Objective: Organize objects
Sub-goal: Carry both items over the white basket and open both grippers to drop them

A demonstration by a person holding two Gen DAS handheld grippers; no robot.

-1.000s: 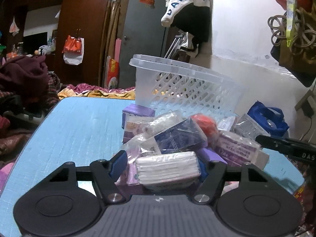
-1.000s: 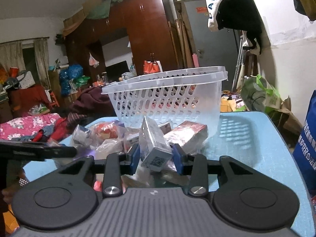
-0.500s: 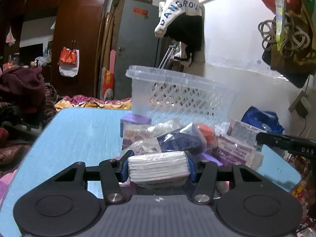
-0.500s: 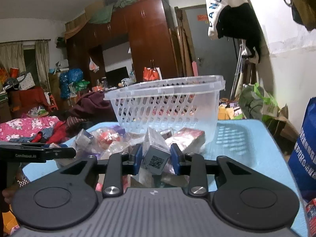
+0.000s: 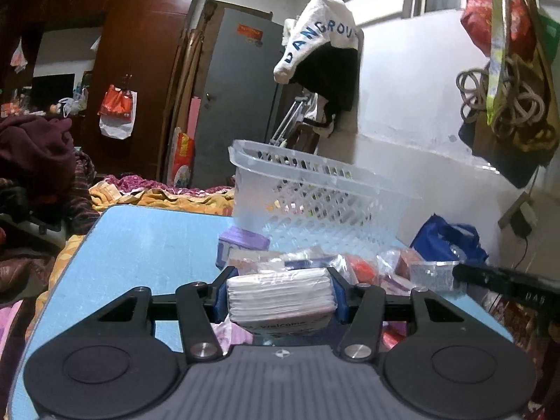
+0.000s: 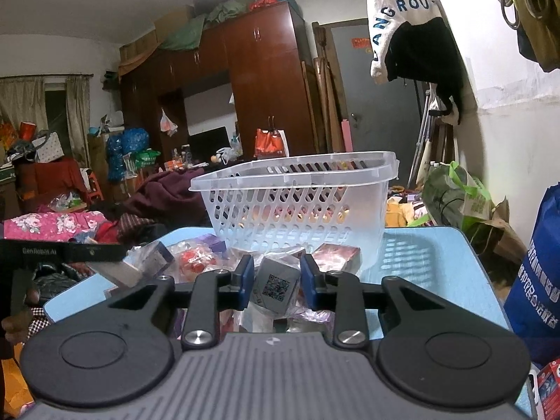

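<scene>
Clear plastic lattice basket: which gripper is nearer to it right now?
Right, by a small margin. The right gripper sits just before the basket; the left gripper is farther back, a pile of packets between.

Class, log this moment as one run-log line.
left gripper: shut on tissue pack | right gripper: shut on QR-code box | basket: behind pile

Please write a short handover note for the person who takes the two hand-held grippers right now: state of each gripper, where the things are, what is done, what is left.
Left hand-held gripper: shut on the white tissue pack, held above the blue table.
Right hand-held gripper: shut on the grey QR-code box.
Basket: stands at the far side of the table, behind the pile of packets; some items seem to lie inside already.
Done: both items gripped.
Left: carry both to the basket, release, then clear the remaining pile.
</scene>
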